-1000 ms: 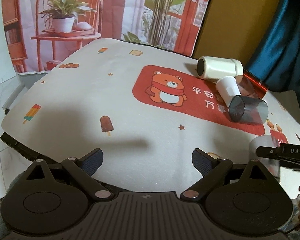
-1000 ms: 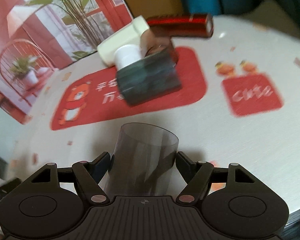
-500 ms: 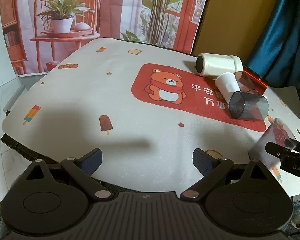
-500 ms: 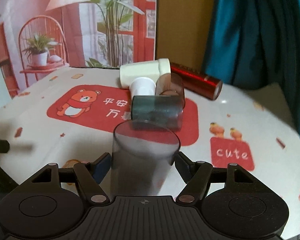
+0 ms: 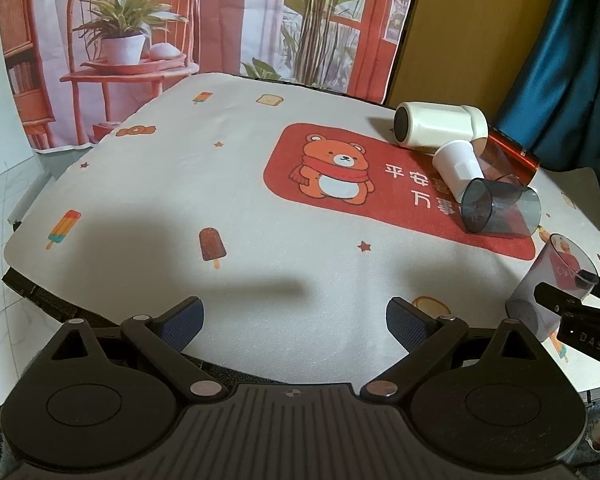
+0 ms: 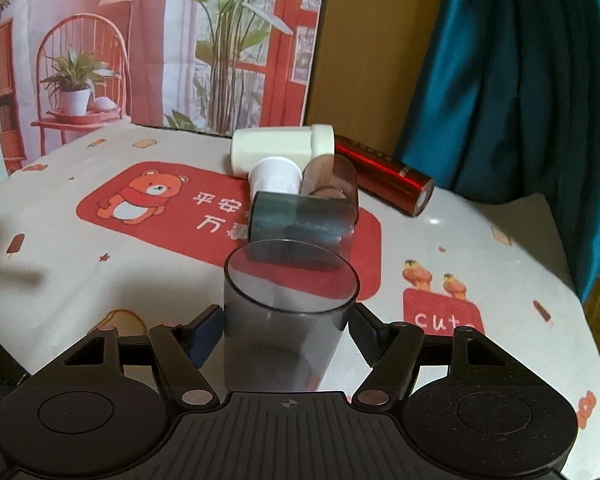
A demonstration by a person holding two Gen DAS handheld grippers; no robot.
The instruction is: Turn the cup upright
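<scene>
My right gripper [image 6: 288,330] is shut on a clear grey cup [image 6: 288,312], held mouth up and tilted a little, near the table's front right. The left wrist view shows the same cup [image 5: 548,280] and the right gripper's black fingers [image 5: 568,300] on it at the right edge. My left gripper [image 5: 294,316] is open and empty above the table's near edge. Behind lie a dark grey cup [image 6: 300,220], a white cup [image 6: 276,174], a brownish clear cup [image 6: 332,178], a cream cup [image 6: 280,148] and a red cylinder [image 6: 384,174], all on their sides.
The table wears a white cloth [image 5: 220,184] with a red bear patch and small prints. A printed backdrop [image 5: 220,20] hangs behind, and a blue curtain [image 6: 520,80] at the right. The table's right edge [image 6: 580,320] is close to the held cup.
My right gripper has turned the held grey cup from base-forward to mouth up and drawn back from the pile. The left gripper has stayed nearly still.
</scene>
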